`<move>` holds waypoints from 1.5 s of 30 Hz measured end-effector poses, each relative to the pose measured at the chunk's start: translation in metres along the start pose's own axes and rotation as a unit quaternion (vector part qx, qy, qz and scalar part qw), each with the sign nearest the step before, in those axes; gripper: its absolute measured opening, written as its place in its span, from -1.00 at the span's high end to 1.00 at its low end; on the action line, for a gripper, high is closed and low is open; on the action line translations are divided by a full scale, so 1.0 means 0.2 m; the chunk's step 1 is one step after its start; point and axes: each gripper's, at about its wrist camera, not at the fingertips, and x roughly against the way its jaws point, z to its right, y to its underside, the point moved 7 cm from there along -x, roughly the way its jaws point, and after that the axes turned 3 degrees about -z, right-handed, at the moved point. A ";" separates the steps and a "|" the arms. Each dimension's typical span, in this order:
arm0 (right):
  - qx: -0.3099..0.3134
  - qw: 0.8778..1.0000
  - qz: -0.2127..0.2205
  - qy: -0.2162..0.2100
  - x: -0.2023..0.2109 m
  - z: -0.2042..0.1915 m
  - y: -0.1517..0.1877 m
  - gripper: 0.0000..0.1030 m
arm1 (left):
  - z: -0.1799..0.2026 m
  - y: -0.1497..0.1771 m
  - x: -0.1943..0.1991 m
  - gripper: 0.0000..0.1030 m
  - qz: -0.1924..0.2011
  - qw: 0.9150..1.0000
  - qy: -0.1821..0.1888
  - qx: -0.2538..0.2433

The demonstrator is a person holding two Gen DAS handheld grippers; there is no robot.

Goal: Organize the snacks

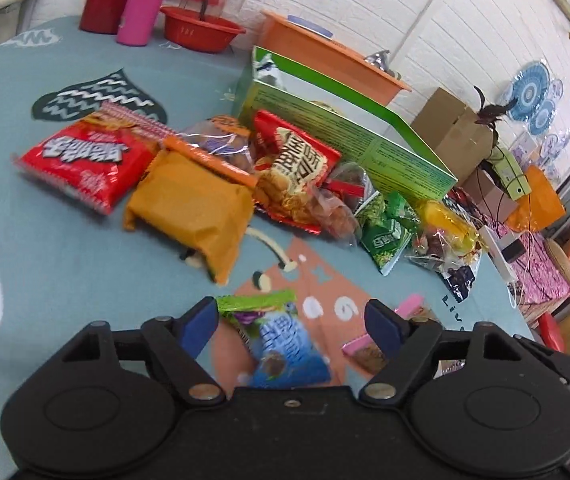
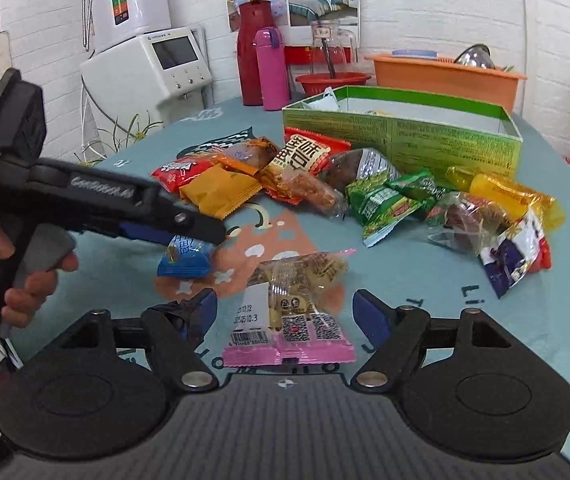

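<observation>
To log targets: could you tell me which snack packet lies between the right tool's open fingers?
The pink-edged clear packet with barcodes; the blue packet sits under the left tool.

Readable print showing on a few packets and the tablecloth

The pink-edged snack packet (image 2: 289, 320) is showing a white label reading "12.12" and "10.3" beside a barcode and two QR codes. The left gripper (image 2: 189, 236) is carrying raised lettering that looks like "GenRobot.AI", partly blurred. The tablecloth (image 2: 473, 296) is showing "Li" near its edge. Chinese characters are appearing on the red packet (image 1: 85, 160) and the blue packet (image 1: 285, 344), too blurred to read.
</observation>
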 end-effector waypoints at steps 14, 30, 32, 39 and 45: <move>0.001 1.000 -0.012 0.006 -0.07 0.02 -0.01 -0.87 | 0.08 0.07 -0.02 -0.72 -0.020 0.990 -0.065 -0.122; 0.006 0.999 0.054 0.000 0.07 0.09 -0.19 -0.39 | 0.24 -0.17 0.12 -0.51 0.034 0.994 0.035 -0.101; 0.008 0.997 0.078 0.017 0.10 0.13 -0.28 -0.39 | 0.28 -0.27 0.14 -0.51 0.053 0.992 0.045 -0.102; 0.006 0.987 0.140 0.075 0.10 0.34 -0.62 -0.40 | 0.38 -0.63 0.06 -0.52 0.094 0.989 0.065 -0.092; -0.038 0.983 0.152 0.099 -0.07 0.58 -0.82 -0.41 | 0.31 -0.90 -0.15 -0.52 0.109 0.991 0.046 -0.063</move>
